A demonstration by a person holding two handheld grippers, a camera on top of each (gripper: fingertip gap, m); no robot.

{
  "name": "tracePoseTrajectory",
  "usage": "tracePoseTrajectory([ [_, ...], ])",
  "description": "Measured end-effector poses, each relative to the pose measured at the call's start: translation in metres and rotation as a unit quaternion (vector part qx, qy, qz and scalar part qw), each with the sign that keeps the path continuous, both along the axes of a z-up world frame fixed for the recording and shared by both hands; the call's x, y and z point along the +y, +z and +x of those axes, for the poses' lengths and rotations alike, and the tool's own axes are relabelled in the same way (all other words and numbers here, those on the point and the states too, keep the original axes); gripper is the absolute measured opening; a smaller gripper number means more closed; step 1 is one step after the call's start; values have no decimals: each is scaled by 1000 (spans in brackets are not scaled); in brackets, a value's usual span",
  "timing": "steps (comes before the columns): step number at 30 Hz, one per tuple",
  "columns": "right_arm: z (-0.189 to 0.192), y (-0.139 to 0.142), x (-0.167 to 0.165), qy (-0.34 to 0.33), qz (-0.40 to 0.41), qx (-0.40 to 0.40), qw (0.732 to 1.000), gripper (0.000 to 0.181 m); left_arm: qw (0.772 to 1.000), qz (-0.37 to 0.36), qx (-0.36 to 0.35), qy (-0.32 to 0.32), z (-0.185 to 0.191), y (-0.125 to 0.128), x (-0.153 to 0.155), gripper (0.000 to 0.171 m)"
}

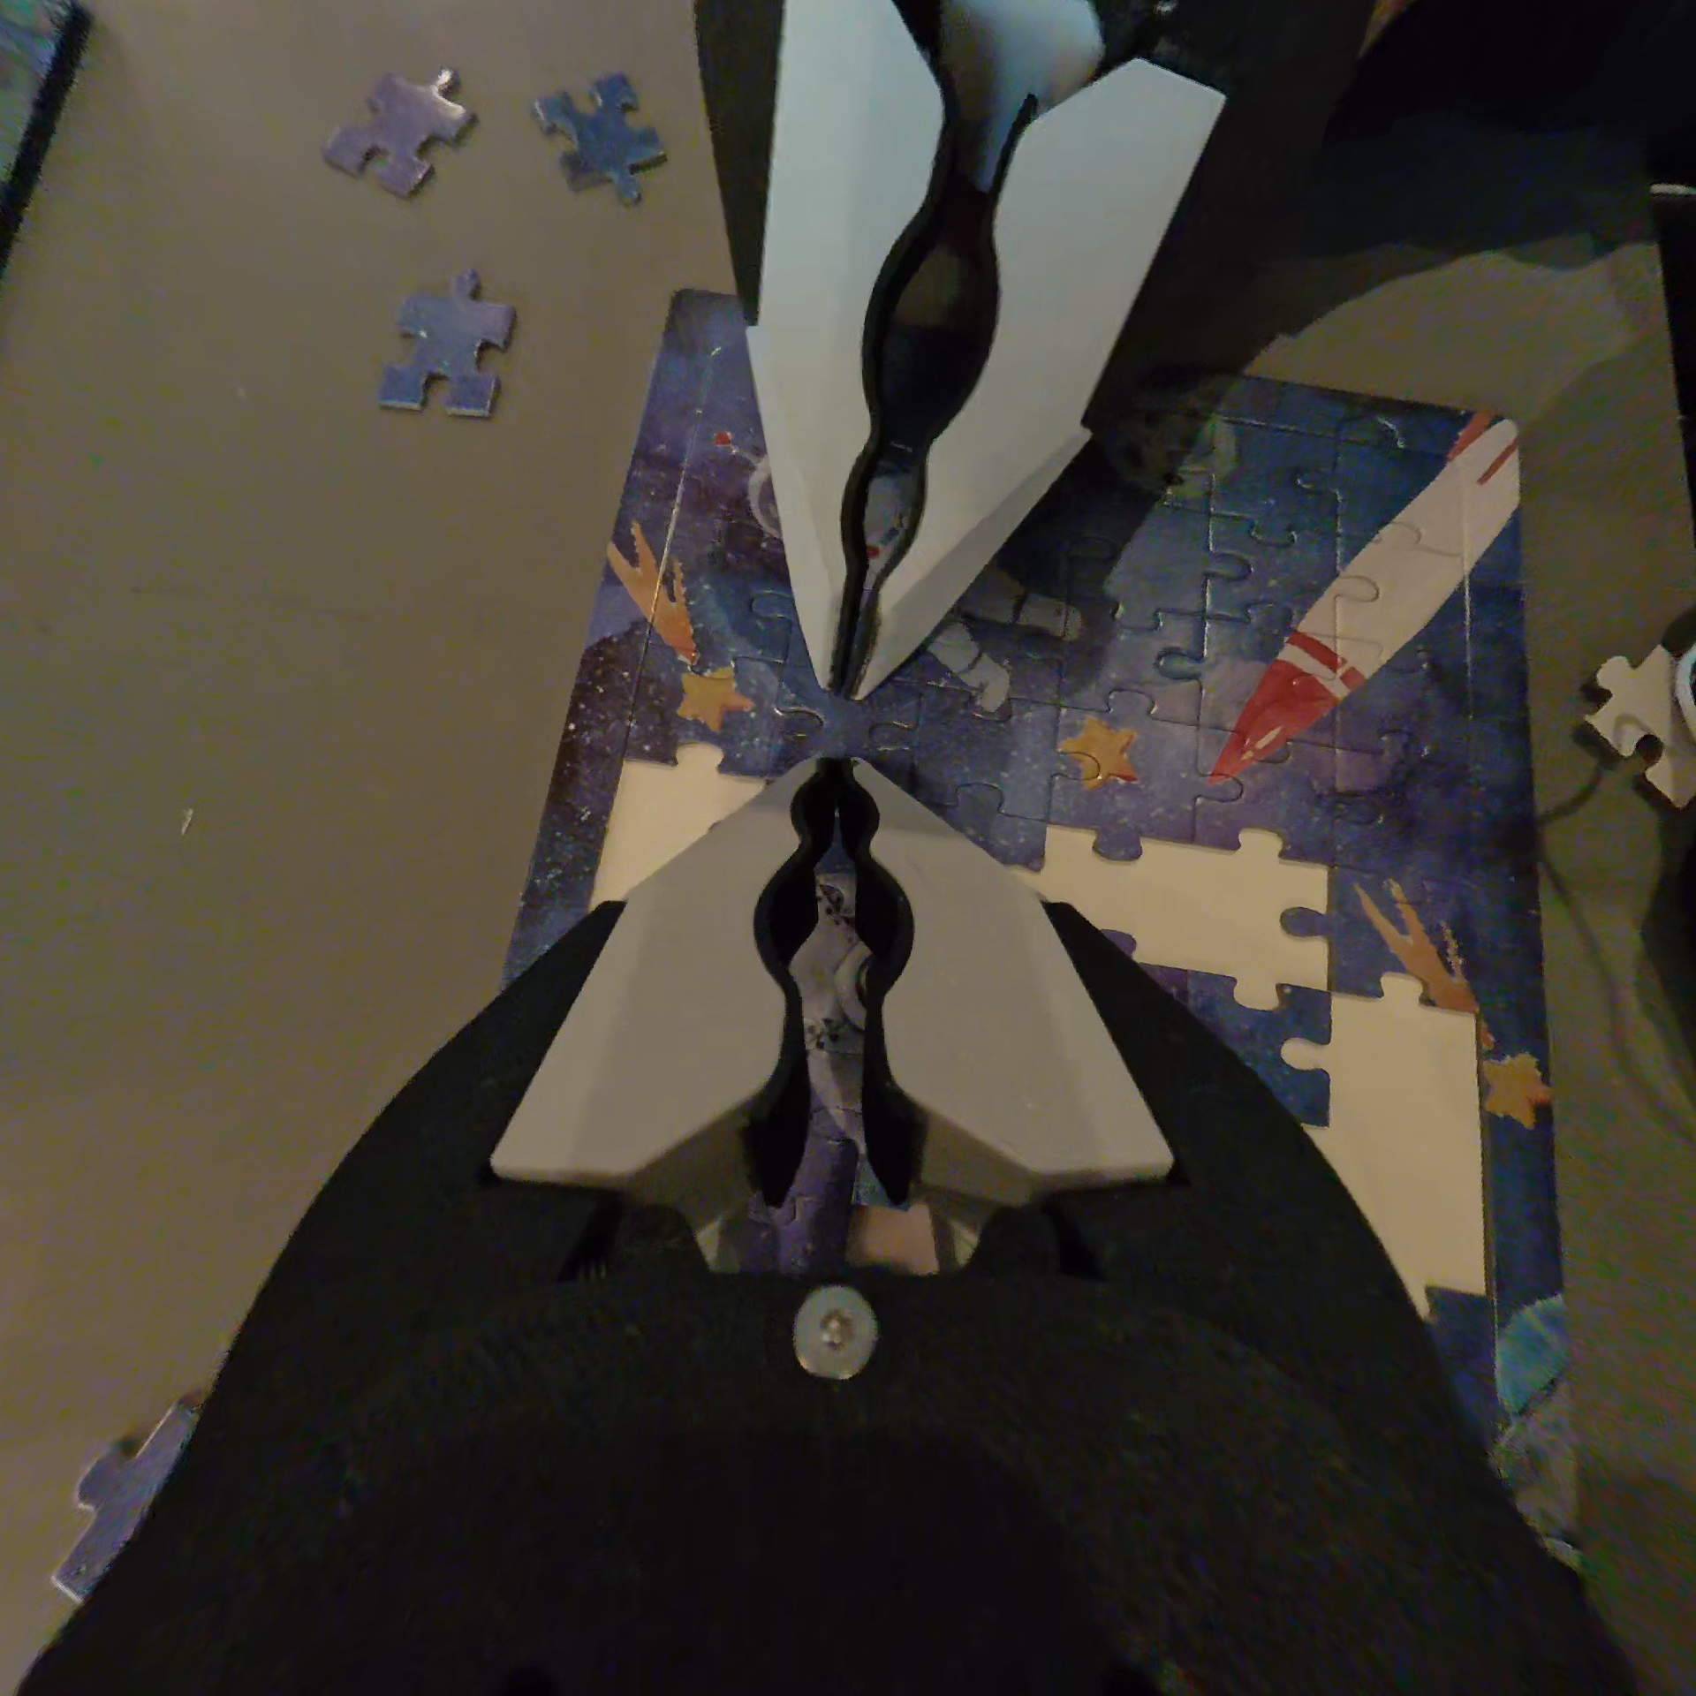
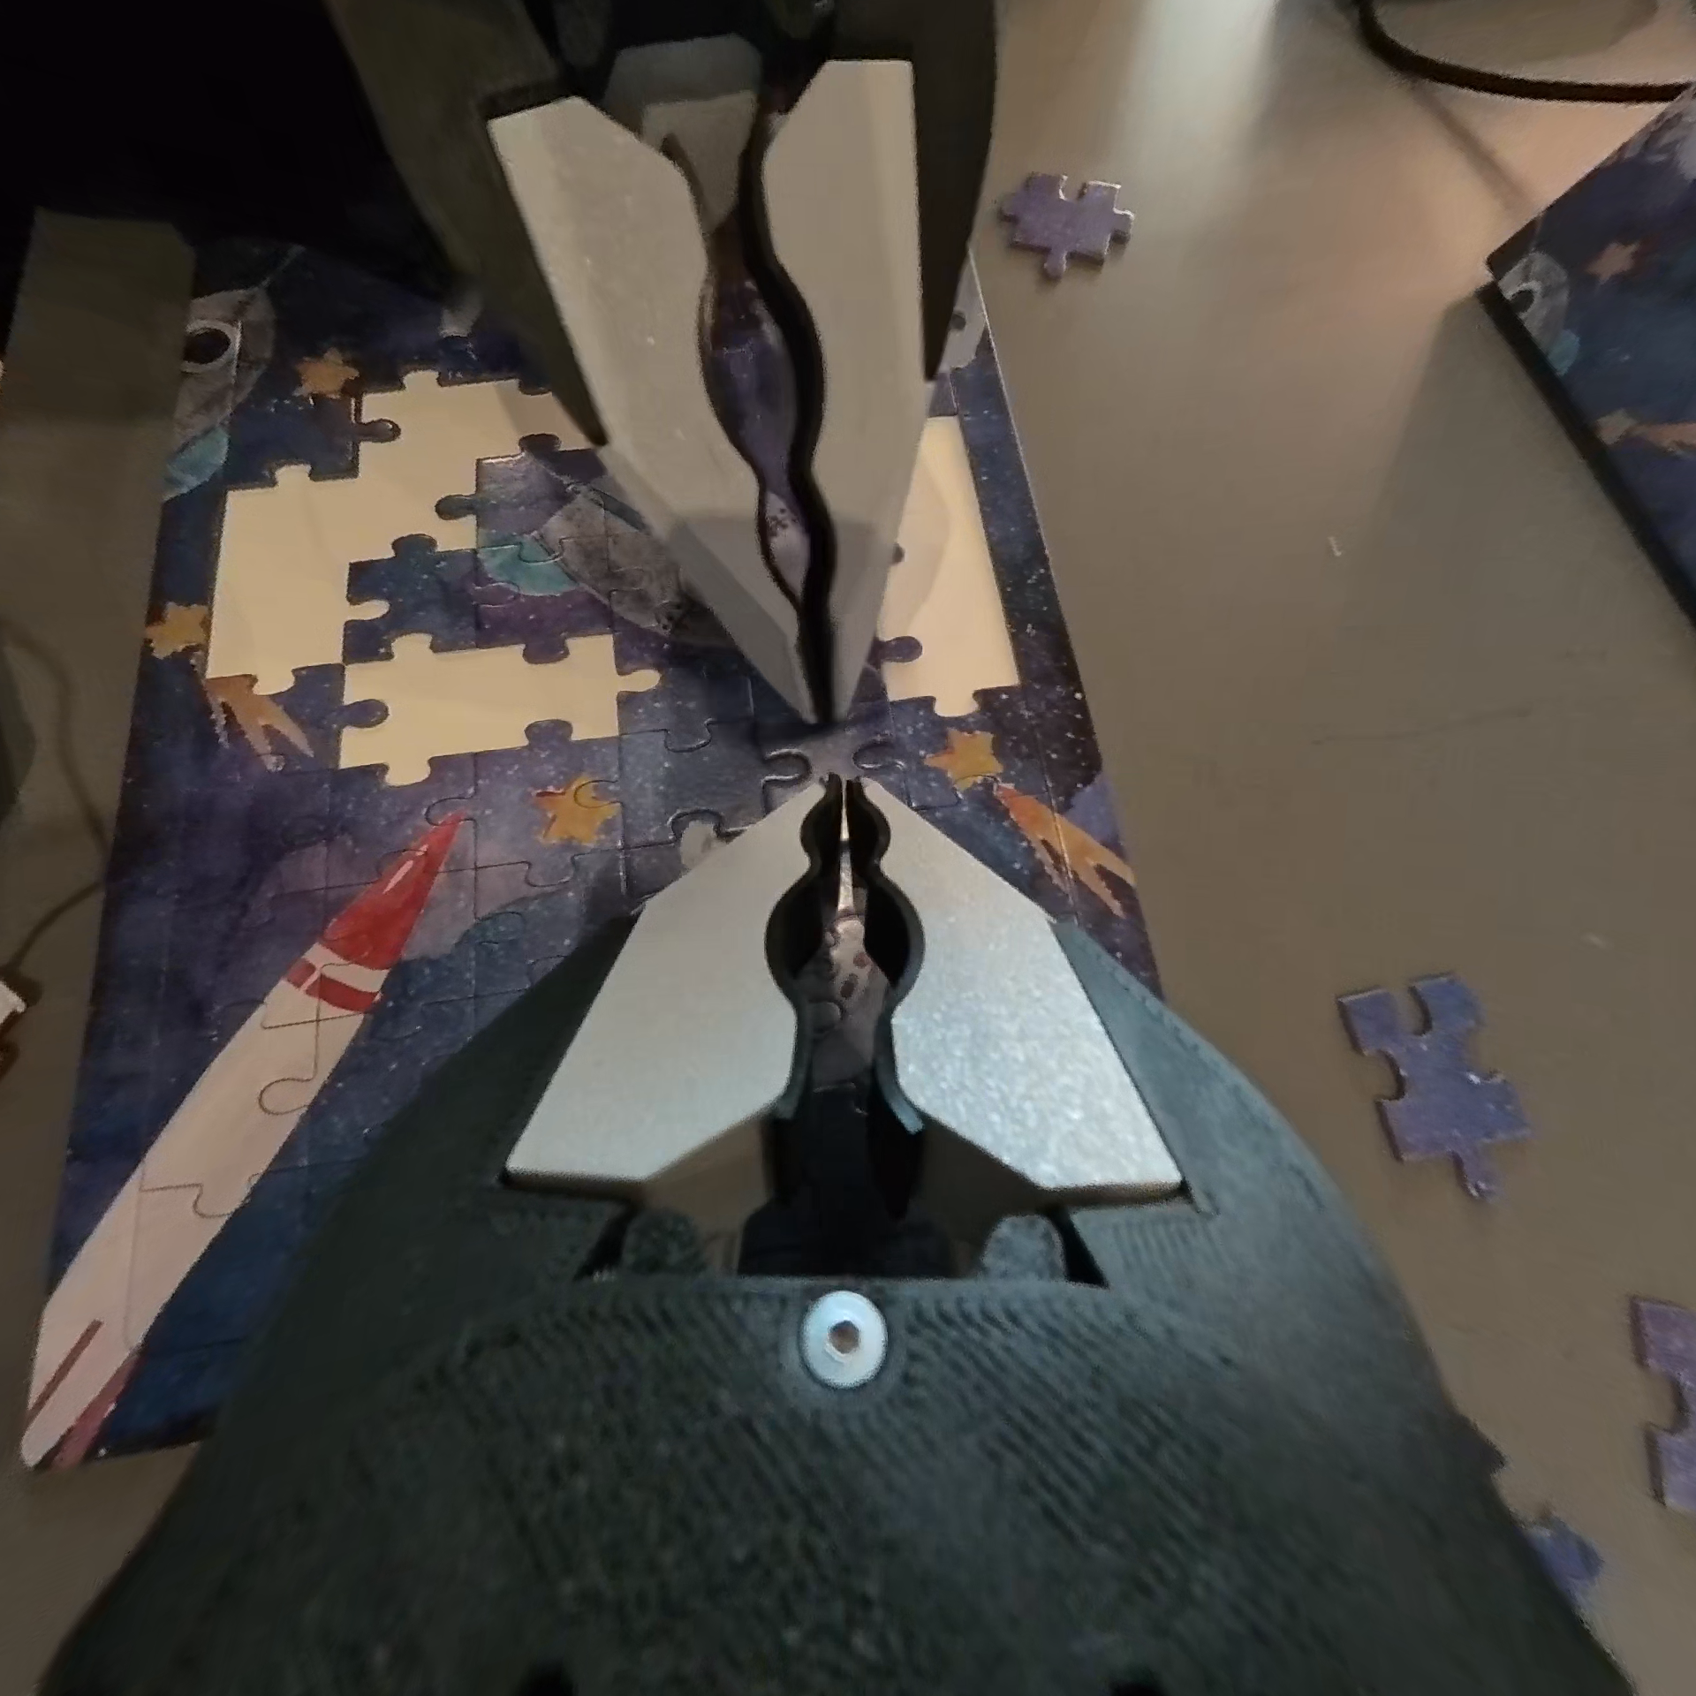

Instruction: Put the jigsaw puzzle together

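Both pairs of jaws are clenched, tips together with nothing between them. The left gripper (image 1: 840, 766) comes in from 6 o'clock in its own view, and the right gripper (image 1: 844, 675) meets it from 12 o'clock, tip facing tip. Between the two sets of tips lies one dark blue starry piece (image 1: 849, 725). It sits in the picture but looks slightly proud of its neighbours, so I judge the step in hand to be pressing it flat. It lies directly ahead of both grippers, neither clearly nearer, and whether either tip touches it I cannot tell.

Outward from there spreads the jigsaw puzzle (image 1: 1147, 642), a space scene in its tray. A red and white rocket (image 1: 1358, 606) lies toward 2 o'clock in the left wrist view. Orange stars (image 1: 1097, 748) sit on either side of the tips. Bare cream gaps (image 1: 1184, 886) remain toward 4 o'clock and at the left edge, so a fair part of the picture is still open.

On the bench (image 1: 275, 734), three loose blue pieces (image 1: 450, 349) wait at 10 to 11 o'clock, well apart from the tray. Another (image 1: 119, 1478) lies at 8 o'clock. A white, face-down piece (image 1: 1643, 725) rests at 3 o'clock. In the right wrist view the puzzle box lid (image 2: 1615, 367) shows at 2 o'clock, with more loose pieces (image 2: 1436, 1074) at 4 o'clock.
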State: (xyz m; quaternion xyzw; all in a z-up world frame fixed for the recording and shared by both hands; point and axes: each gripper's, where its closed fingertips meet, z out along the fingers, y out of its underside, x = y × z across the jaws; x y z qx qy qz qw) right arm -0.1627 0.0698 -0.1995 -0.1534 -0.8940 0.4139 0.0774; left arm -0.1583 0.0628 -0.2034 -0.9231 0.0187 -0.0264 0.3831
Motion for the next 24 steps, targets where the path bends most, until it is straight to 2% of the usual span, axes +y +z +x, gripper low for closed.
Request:
tracePoseTrajectory([
  [4, 0, 0, 0, -2, 1, 1, 1000, 0, 1000, -6, 6, -7, 4, -1, 1, 0],
  [8, 0, 0, -1, -5, 1, 1, 1000, 0, 999, -17, -23, 13, 3, -1, 0, 0],
  [13, 0, -1, -1, -7, 1, -1, 1000, 0, 999, -28, -28, 29, 0, -1, -1, 0],
  [16, 0, -1, -1, -7, 1, -2, 1000, 0, 998, -35, 0, 50, -11, -2, -2, 0],
  [24, -3, 0, 0, -21, 3, 6, 1000, 0, 998, -34, 29, 37, -10, -2, -3, 0],
])
